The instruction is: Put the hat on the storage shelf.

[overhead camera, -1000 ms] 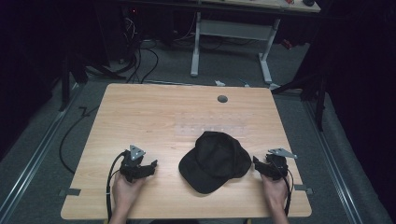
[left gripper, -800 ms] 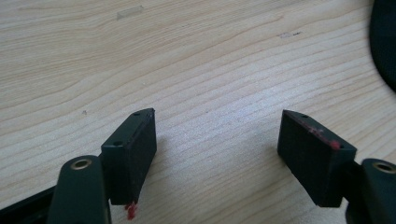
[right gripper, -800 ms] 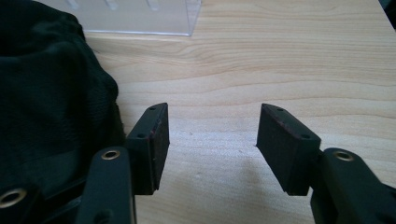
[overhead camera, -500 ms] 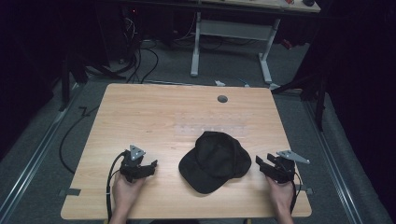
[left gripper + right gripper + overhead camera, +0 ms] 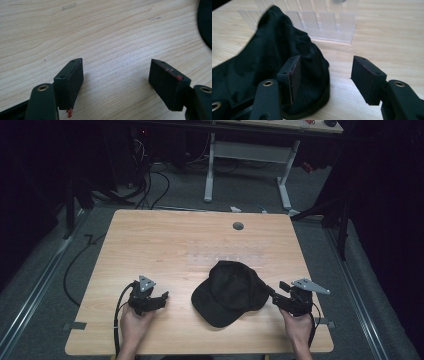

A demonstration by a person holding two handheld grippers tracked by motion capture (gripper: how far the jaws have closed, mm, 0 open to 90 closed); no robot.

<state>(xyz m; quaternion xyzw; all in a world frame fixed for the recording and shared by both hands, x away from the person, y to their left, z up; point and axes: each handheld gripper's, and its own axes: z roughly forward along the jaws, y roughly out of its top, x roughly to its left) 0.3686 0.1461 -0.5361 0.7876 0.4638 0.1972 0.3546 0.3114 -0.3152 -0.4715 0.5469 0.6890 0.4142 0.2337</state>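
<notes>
Cap (image 5: pixel 230 291) lies flat on the table (image 5: pixel 165 240), just off my right gripper (image 5: pixel 278 293), whose jaws have just been opening, nothing clamped. My left gripper (image 5: pixel 161 299) sits well apart from it, jaws spread, empty. No grab yet; all handling left.

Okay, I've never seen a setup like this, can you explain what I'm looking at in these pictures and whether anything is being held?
A person sits at a wooden table, holding a hand-operated gripping tool in each hand. The high view looks down from above: the left tongs rest on the table and the right tongs sit beside a black cap. The other two pictures come from cameras riding on each tool, looking along its two black jaws. The left tongs are open over bare wood. The right tongs are open at the cap's edge, jaws just opening. Nothing is held. Clear plastic strips lie behind.
</notes>
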